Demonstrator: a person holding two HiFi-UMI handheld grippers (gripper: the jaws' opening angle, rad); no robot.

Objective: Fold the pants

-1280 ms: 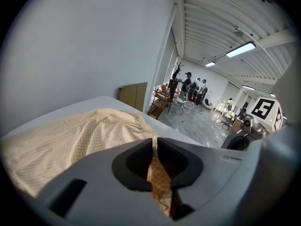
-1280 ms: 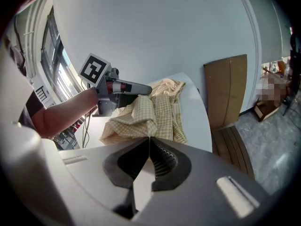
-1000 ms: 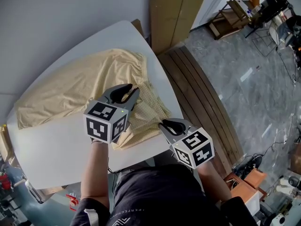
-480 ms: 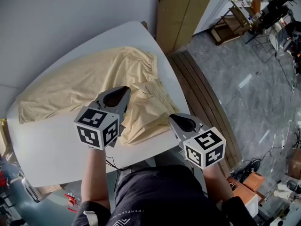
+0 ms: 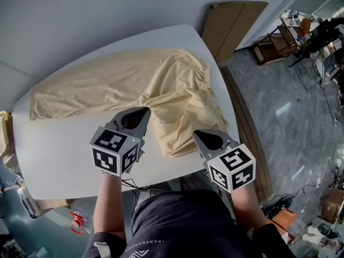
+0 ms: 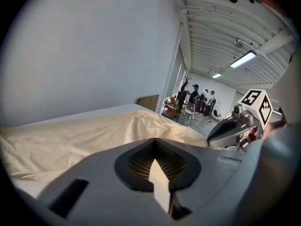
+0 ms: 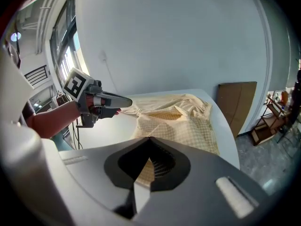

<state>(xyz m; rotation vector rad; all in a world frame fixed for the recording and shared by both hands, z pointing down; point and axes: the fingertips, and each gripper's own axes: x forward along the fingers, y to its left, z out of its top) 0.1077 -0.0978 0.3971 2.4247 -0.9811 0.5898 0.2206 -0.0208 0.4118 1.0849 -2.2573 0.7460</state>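
Cream pants [image 5: 161,90] lie spread on the white table [image 5: 59,149], one leg stretched left and the waist part folded over near the right edge. My left gripper [image 5: 145,112] hovers at the cloth's near edge. Its jaws have just closed, and I see nothing between them. My right gripper [image 5: 196,135] sits just off the fold's near corner; its jaws have also just closed on nothing. The left gripper view looks over the shut left gripper [image 6: 154,142] to the pants [image 6: 70,140]. Beyond the shut right gripper [image 7: 150,137], the right gripper view shows the pants [image 7: 188,121] and the left gripper [image 7: 129,101].
A wooden board [image 5: 234,26] leans on the wall behind the table's right corner. Grey floor and a slatted wooden strip [image 5: 244,128] run along the table's right side. Clutter and cables lie under the near left corner [image 5: 24,192]. People [image 6: 200,98] stand far off.
Both grippers drew back from the folded cloth toward the person. The left jaws, open a second ago, are now shut, and so are the right jaws. The cloth stays lying on the table.
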